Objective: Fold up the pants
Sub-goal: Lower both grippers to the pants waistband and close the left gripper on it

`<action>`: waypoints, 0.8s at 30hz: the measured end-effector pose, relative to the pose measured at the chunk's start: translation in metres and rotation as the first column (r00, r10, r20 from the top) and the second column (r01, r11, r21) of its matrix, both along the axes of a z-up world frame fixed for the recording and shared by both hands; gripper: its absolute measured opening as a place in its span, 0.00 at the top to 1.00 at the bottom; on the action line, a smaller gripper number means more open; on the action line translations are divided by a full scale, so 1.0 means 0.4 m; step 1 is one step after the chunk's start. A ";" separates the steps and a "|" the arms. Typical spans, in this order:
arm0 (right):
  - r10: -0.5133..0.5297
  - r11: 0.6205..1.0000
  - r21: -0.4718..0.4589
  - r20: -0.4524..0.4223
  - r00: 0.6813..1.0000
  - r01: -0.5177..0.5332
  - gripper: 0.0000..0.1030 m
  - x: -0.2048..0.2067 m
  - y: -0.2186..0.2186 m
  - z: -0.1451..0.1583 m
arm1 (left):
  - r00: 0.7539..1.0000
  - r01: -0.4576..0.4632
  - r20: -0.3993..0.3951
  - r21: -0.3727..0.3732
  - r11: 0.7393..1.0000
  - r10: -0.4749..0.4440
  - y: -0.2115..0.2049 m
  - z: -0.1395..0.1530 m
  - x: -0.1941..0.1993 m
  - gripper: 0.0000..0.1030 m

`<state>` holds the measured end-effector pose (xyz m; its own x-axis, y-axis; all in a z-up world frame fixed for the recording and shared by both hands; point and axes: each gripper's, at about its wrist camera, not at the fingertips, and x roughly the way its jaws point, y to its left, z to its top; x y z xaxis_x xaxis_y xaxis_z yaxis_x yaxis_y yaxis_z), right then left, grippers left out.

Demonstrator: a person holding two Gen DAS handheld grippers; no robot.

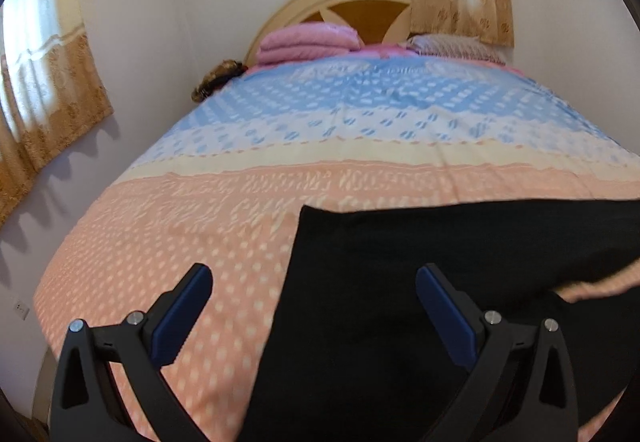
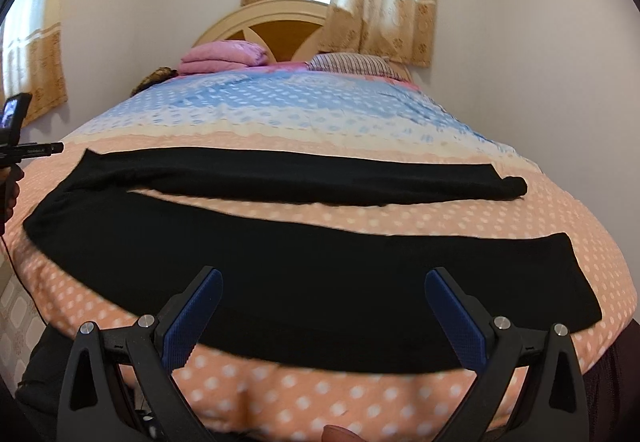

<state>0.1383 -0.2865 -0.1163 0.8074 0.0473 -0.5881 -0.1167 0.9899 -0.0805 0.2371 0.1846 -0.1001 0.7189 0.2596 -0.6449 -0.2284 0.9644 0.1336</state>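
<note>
Black pants [image 2: 304, 258] lie spread flat across the near end of the bed, waist to the left, the two legs running right with a strip of bedcover between them. My right gripper [image 2: 323, 278] hovers open over the near leg, nothing between its blue pads. In the left wrist view the waist end of the pants [image 1: 400, 282] fills the lower right. My left gripper [image 1: 313, 274] is open above the waist's left edge, empty. The left gripper's body [image 2: 16, 146] shows at the left rim of the right wrist view, held by a hand.
The bed [image 1: 200, 226] has a peach, cream and blue dotted cover. Folded pink blankets [image 1: 308, 42] and a striped pillow [image 2: 352, 64] lie by the headboard [image 2: 276, 26]. Walls and curtained windows surround the bed. A wall socket [image 1: 22, 308] sits low on the left.
</note>
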 end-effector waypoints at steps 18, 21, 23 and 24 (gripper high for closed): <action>-0.114 0.993 0.029 -0.115 0.987 0.118 0.29 0.235 -0.183 -0.003 | 0.983 0.014 -0.175 -0.192 0.981 -0.049 0.132 -0.143 0.228 0.46; -0.145 0.987 0.057 -0.117 0.982 0.153 0.31 0.270 -0.233 0.014 | 0.983 0.027 -0.171 -0.237 0.971 -0.069 0.144 -0.143 0.238 0.57; -0.172 0.980 0.080 -0.123 0.977 0.183 0.31 0.300 -0.281 0.029 | 0.983 0.034 -0.164 -0.260 0.965 -0.079 0.149 -0.140 0.243 0.63; -0.187 0.976 0.085 -0.126 0.974 0.199 0.31 0.313 -0.300 0.033 | 0.983 0.037 -0.162 -0.265 0.964 -0.082 0.151 -0.139 0.245 0.65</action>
